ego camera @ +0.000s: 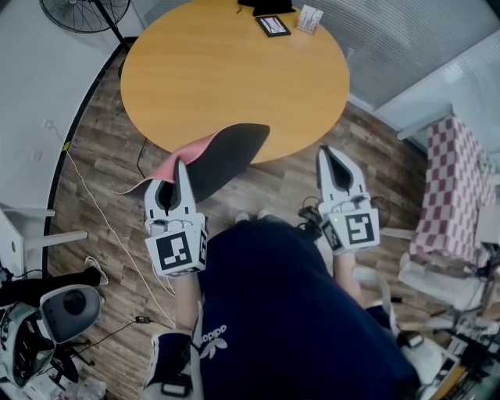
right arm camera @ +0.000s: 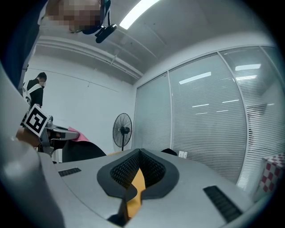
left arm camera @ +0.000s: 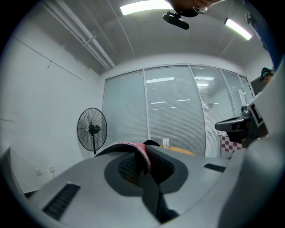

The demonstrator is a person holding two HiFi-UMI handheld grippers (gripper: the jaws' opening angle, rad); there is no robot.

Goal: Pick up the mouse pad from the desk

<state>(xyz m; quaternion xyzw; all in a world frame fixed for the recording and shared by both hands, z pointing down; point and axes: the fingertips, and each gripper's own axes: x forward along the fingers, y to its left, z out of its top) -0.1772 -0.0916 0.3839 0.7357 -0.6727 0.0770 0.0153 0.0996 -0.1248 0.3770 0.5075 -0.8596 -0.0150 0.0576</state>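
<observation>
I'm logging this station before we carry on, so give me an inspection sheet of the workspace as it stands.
Surface: round wooden table, orange-brown top.
Job's things: mouse pad, black with a pink underside, lifted at the table's near edge, far end over the tabletop.
Clutter: small dark frame and white card at the far rim.
Grippers: left gripper shut on the mouse pad; right gripper shut, nothing in it.
Cables: white cable trailing over the wooden floor.
Surroundings: standing fan, red-checked cloth, glass wall with blinds.
</observation>
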